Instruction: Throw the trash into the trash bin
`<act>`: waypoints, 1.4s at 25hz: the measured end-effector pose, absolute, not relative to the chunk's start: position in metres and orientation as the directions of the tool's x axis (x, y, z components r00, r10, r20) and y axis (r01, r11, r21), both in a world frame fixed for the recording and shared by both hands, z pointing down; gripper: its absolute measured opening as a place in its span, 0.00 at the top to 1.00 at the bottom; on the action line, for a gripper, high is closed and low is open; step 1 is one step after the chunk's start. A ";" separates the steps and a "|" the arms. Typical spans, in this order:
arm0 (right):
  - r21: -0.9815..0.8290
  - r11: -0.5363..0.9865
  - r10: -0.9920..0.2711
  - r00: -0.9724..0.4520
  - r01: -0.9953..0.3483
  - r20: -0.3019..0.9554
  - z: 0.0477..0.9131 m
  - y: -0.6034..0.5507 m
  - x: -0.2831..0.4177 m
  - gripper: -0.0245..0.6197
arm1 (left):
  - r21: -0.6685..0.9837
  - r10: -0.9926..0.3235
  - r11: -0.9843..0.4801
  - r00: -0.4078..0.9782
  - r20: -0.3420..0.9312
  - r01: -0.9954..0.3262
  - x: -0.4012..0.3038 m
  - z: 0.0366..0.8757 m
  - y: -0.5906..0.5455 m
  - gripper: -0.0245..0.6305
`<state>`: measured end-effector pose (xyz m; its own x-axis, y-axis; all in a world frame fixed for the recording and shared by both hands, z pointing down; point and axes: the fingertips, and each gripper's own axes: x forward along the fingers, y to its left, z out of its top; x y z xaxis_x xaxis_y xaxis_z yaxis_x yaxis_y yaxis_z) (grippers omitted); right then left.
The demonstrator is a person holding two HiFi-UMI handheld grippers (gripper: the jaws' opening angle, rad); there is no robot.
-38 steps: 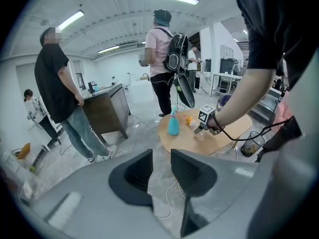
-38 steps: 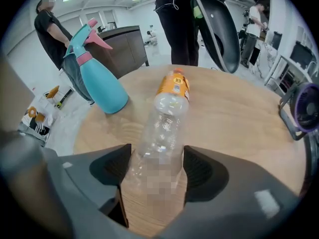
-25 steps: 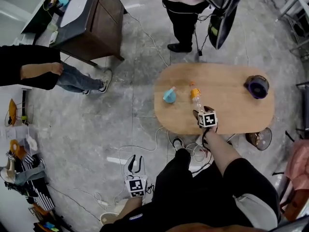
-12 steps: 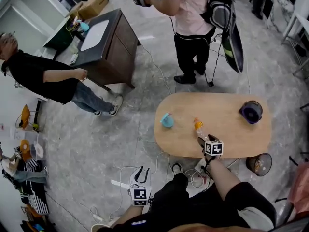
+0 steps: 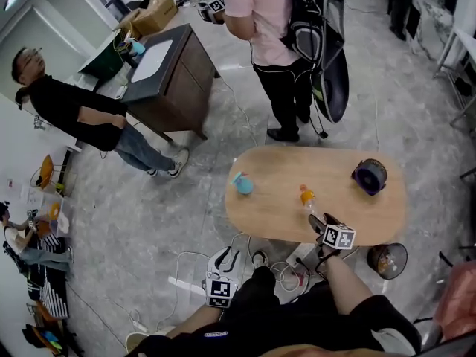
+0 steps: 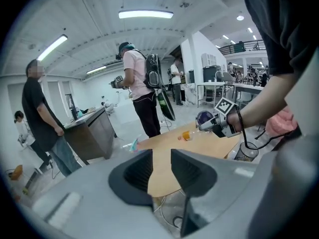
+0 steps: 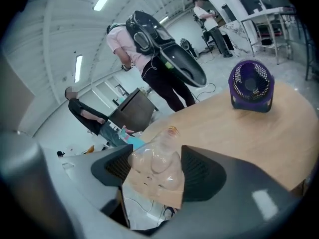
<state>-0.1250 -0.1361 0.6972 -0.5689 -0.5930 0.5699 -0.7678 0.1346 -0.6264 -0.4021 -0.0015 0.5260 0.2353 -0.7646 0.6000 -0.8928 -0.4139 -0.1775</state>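
Left gripper [image 6: 160,162]: hangs low at 7 o'clock off the oval table [image 5: 271,218], over the floor. Jaws spread a little, with a narrow gap between the pads. Nothing is in it, only the table edge shows through.

Crumpled blue scrap [image 5: 242,183]: lies on the tabletop at the 10 o'clock end, well apart from both grippers.

Right gripper [image 7: 157,156]: sits at the table's 6 o'clock edge. Jaws about half spread and pinching a clear plastic bottle [image 7: 152,172], with both pads pressed on its crumpled base. The bottle's orange-capped neck points away toward 11 o'clock over the table.

Purple fan [image 5: 370,175]: stands at the table's 2 o'clock end, clear of the bottle.

Trash bin [image 5: 387,259]: round mesh, on the floor at 4 o'clock off the table, near the right gripper.

View differences:
- Only the right gripper view shows the pad contact on the bottle. From the head view the marker cube covers it.
- The left gripper view catches the right gripper side-on, bottle sticking out ahead, bin below it.
- The bin shows in the head and left gripper views.
- I can't tell whether the bottle touches the tabletop.
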 end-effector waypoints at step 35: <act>-0.626 -0.445 -0.845 0.068 -0.640 0.531 0.672 0.145 0.307 0.45 | -0.110 -0.300 -0.944 0.670 0.680 -0.312 -0.002 0.584 -0.034 0.78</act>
<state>0.3073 0.1449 0.6717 0.0677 -0.8446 0.5310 -0.6400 -0.4451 -0.6264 -0.0017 -0.0343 0.5842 0.6695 -0.2999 0.6795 -0.3116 -0.9439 -0.1095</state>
